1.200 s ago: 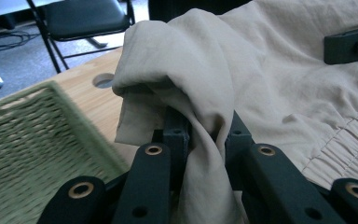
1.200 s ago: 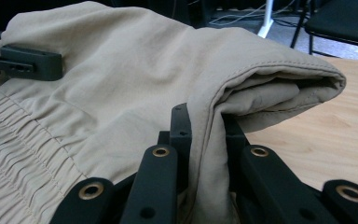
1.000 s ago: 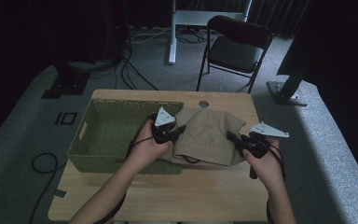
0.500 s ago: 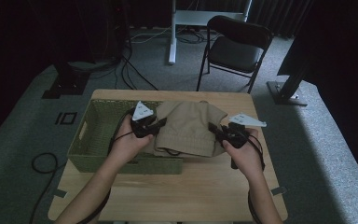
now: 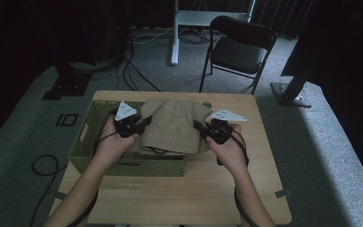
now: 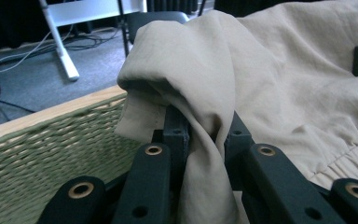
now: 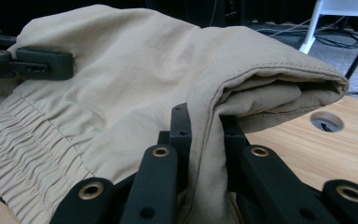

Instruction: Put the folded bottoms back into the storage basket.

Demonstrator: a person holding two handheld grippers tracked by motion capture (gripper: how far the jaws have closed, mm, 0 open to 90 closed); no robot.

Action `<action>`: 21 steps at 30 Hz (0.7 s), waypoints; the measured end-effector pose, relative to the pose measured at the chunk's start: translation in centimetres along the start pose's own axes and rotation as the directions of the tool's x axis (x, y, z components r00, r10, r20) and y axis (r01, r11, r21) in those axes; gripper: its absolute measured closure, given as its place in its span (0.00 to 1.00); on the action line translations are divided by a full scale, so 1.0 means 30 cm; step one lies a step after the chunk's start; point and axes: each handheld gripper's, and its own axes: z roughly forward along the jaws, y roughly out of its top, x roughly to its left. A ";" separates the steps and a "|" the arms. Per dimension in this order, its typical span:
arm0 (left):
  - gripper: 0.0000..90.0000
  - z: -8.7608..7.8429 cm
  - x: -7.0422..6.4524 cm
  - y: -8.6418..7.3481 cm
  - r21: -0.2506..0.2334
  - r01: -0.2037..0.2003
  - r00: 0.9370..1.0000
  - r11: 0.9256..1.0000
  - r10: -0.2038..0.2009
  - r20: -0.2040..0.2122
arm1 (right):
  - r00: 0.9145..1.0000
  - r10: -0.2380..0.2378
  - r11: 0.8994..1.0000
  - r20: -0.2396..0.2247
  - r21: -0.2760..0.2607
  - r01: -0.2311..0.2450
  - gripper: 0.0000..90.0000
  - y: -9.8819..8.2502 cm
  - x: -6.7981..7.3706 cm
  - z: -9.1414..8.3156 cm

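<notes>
A folded beige garment with an elastic waistband hangs between my two grippers, half over the green woven basket and half over the table. My left gripper is shut on the garment's left edge; in the left gripper view the cloth is pinched between the black jaws, with the basket wall just below. On the opposite side my right gripper is shut on the right edge, and the right gripper view shows folded layers squeezed in its jaws, with the left gripper far off.
The wooden table has a round cable hole near its far edge. A black folding chair and a white desk leg stand beyond the table, with cables on the floor.
Both hands have carried the garment leftwards, from the table's middle to partly above the basket. Both grippers stay shut on it.
</notes>
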 end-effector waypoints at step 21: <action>0.87 -0.070 0.181 -0.080 0.007 0.040 0.995 0.999 -0.040 -0.093 | 0.998 -0.002 1.000 -0.055 0.006 0.002 0.90 0.007 0.125 0.213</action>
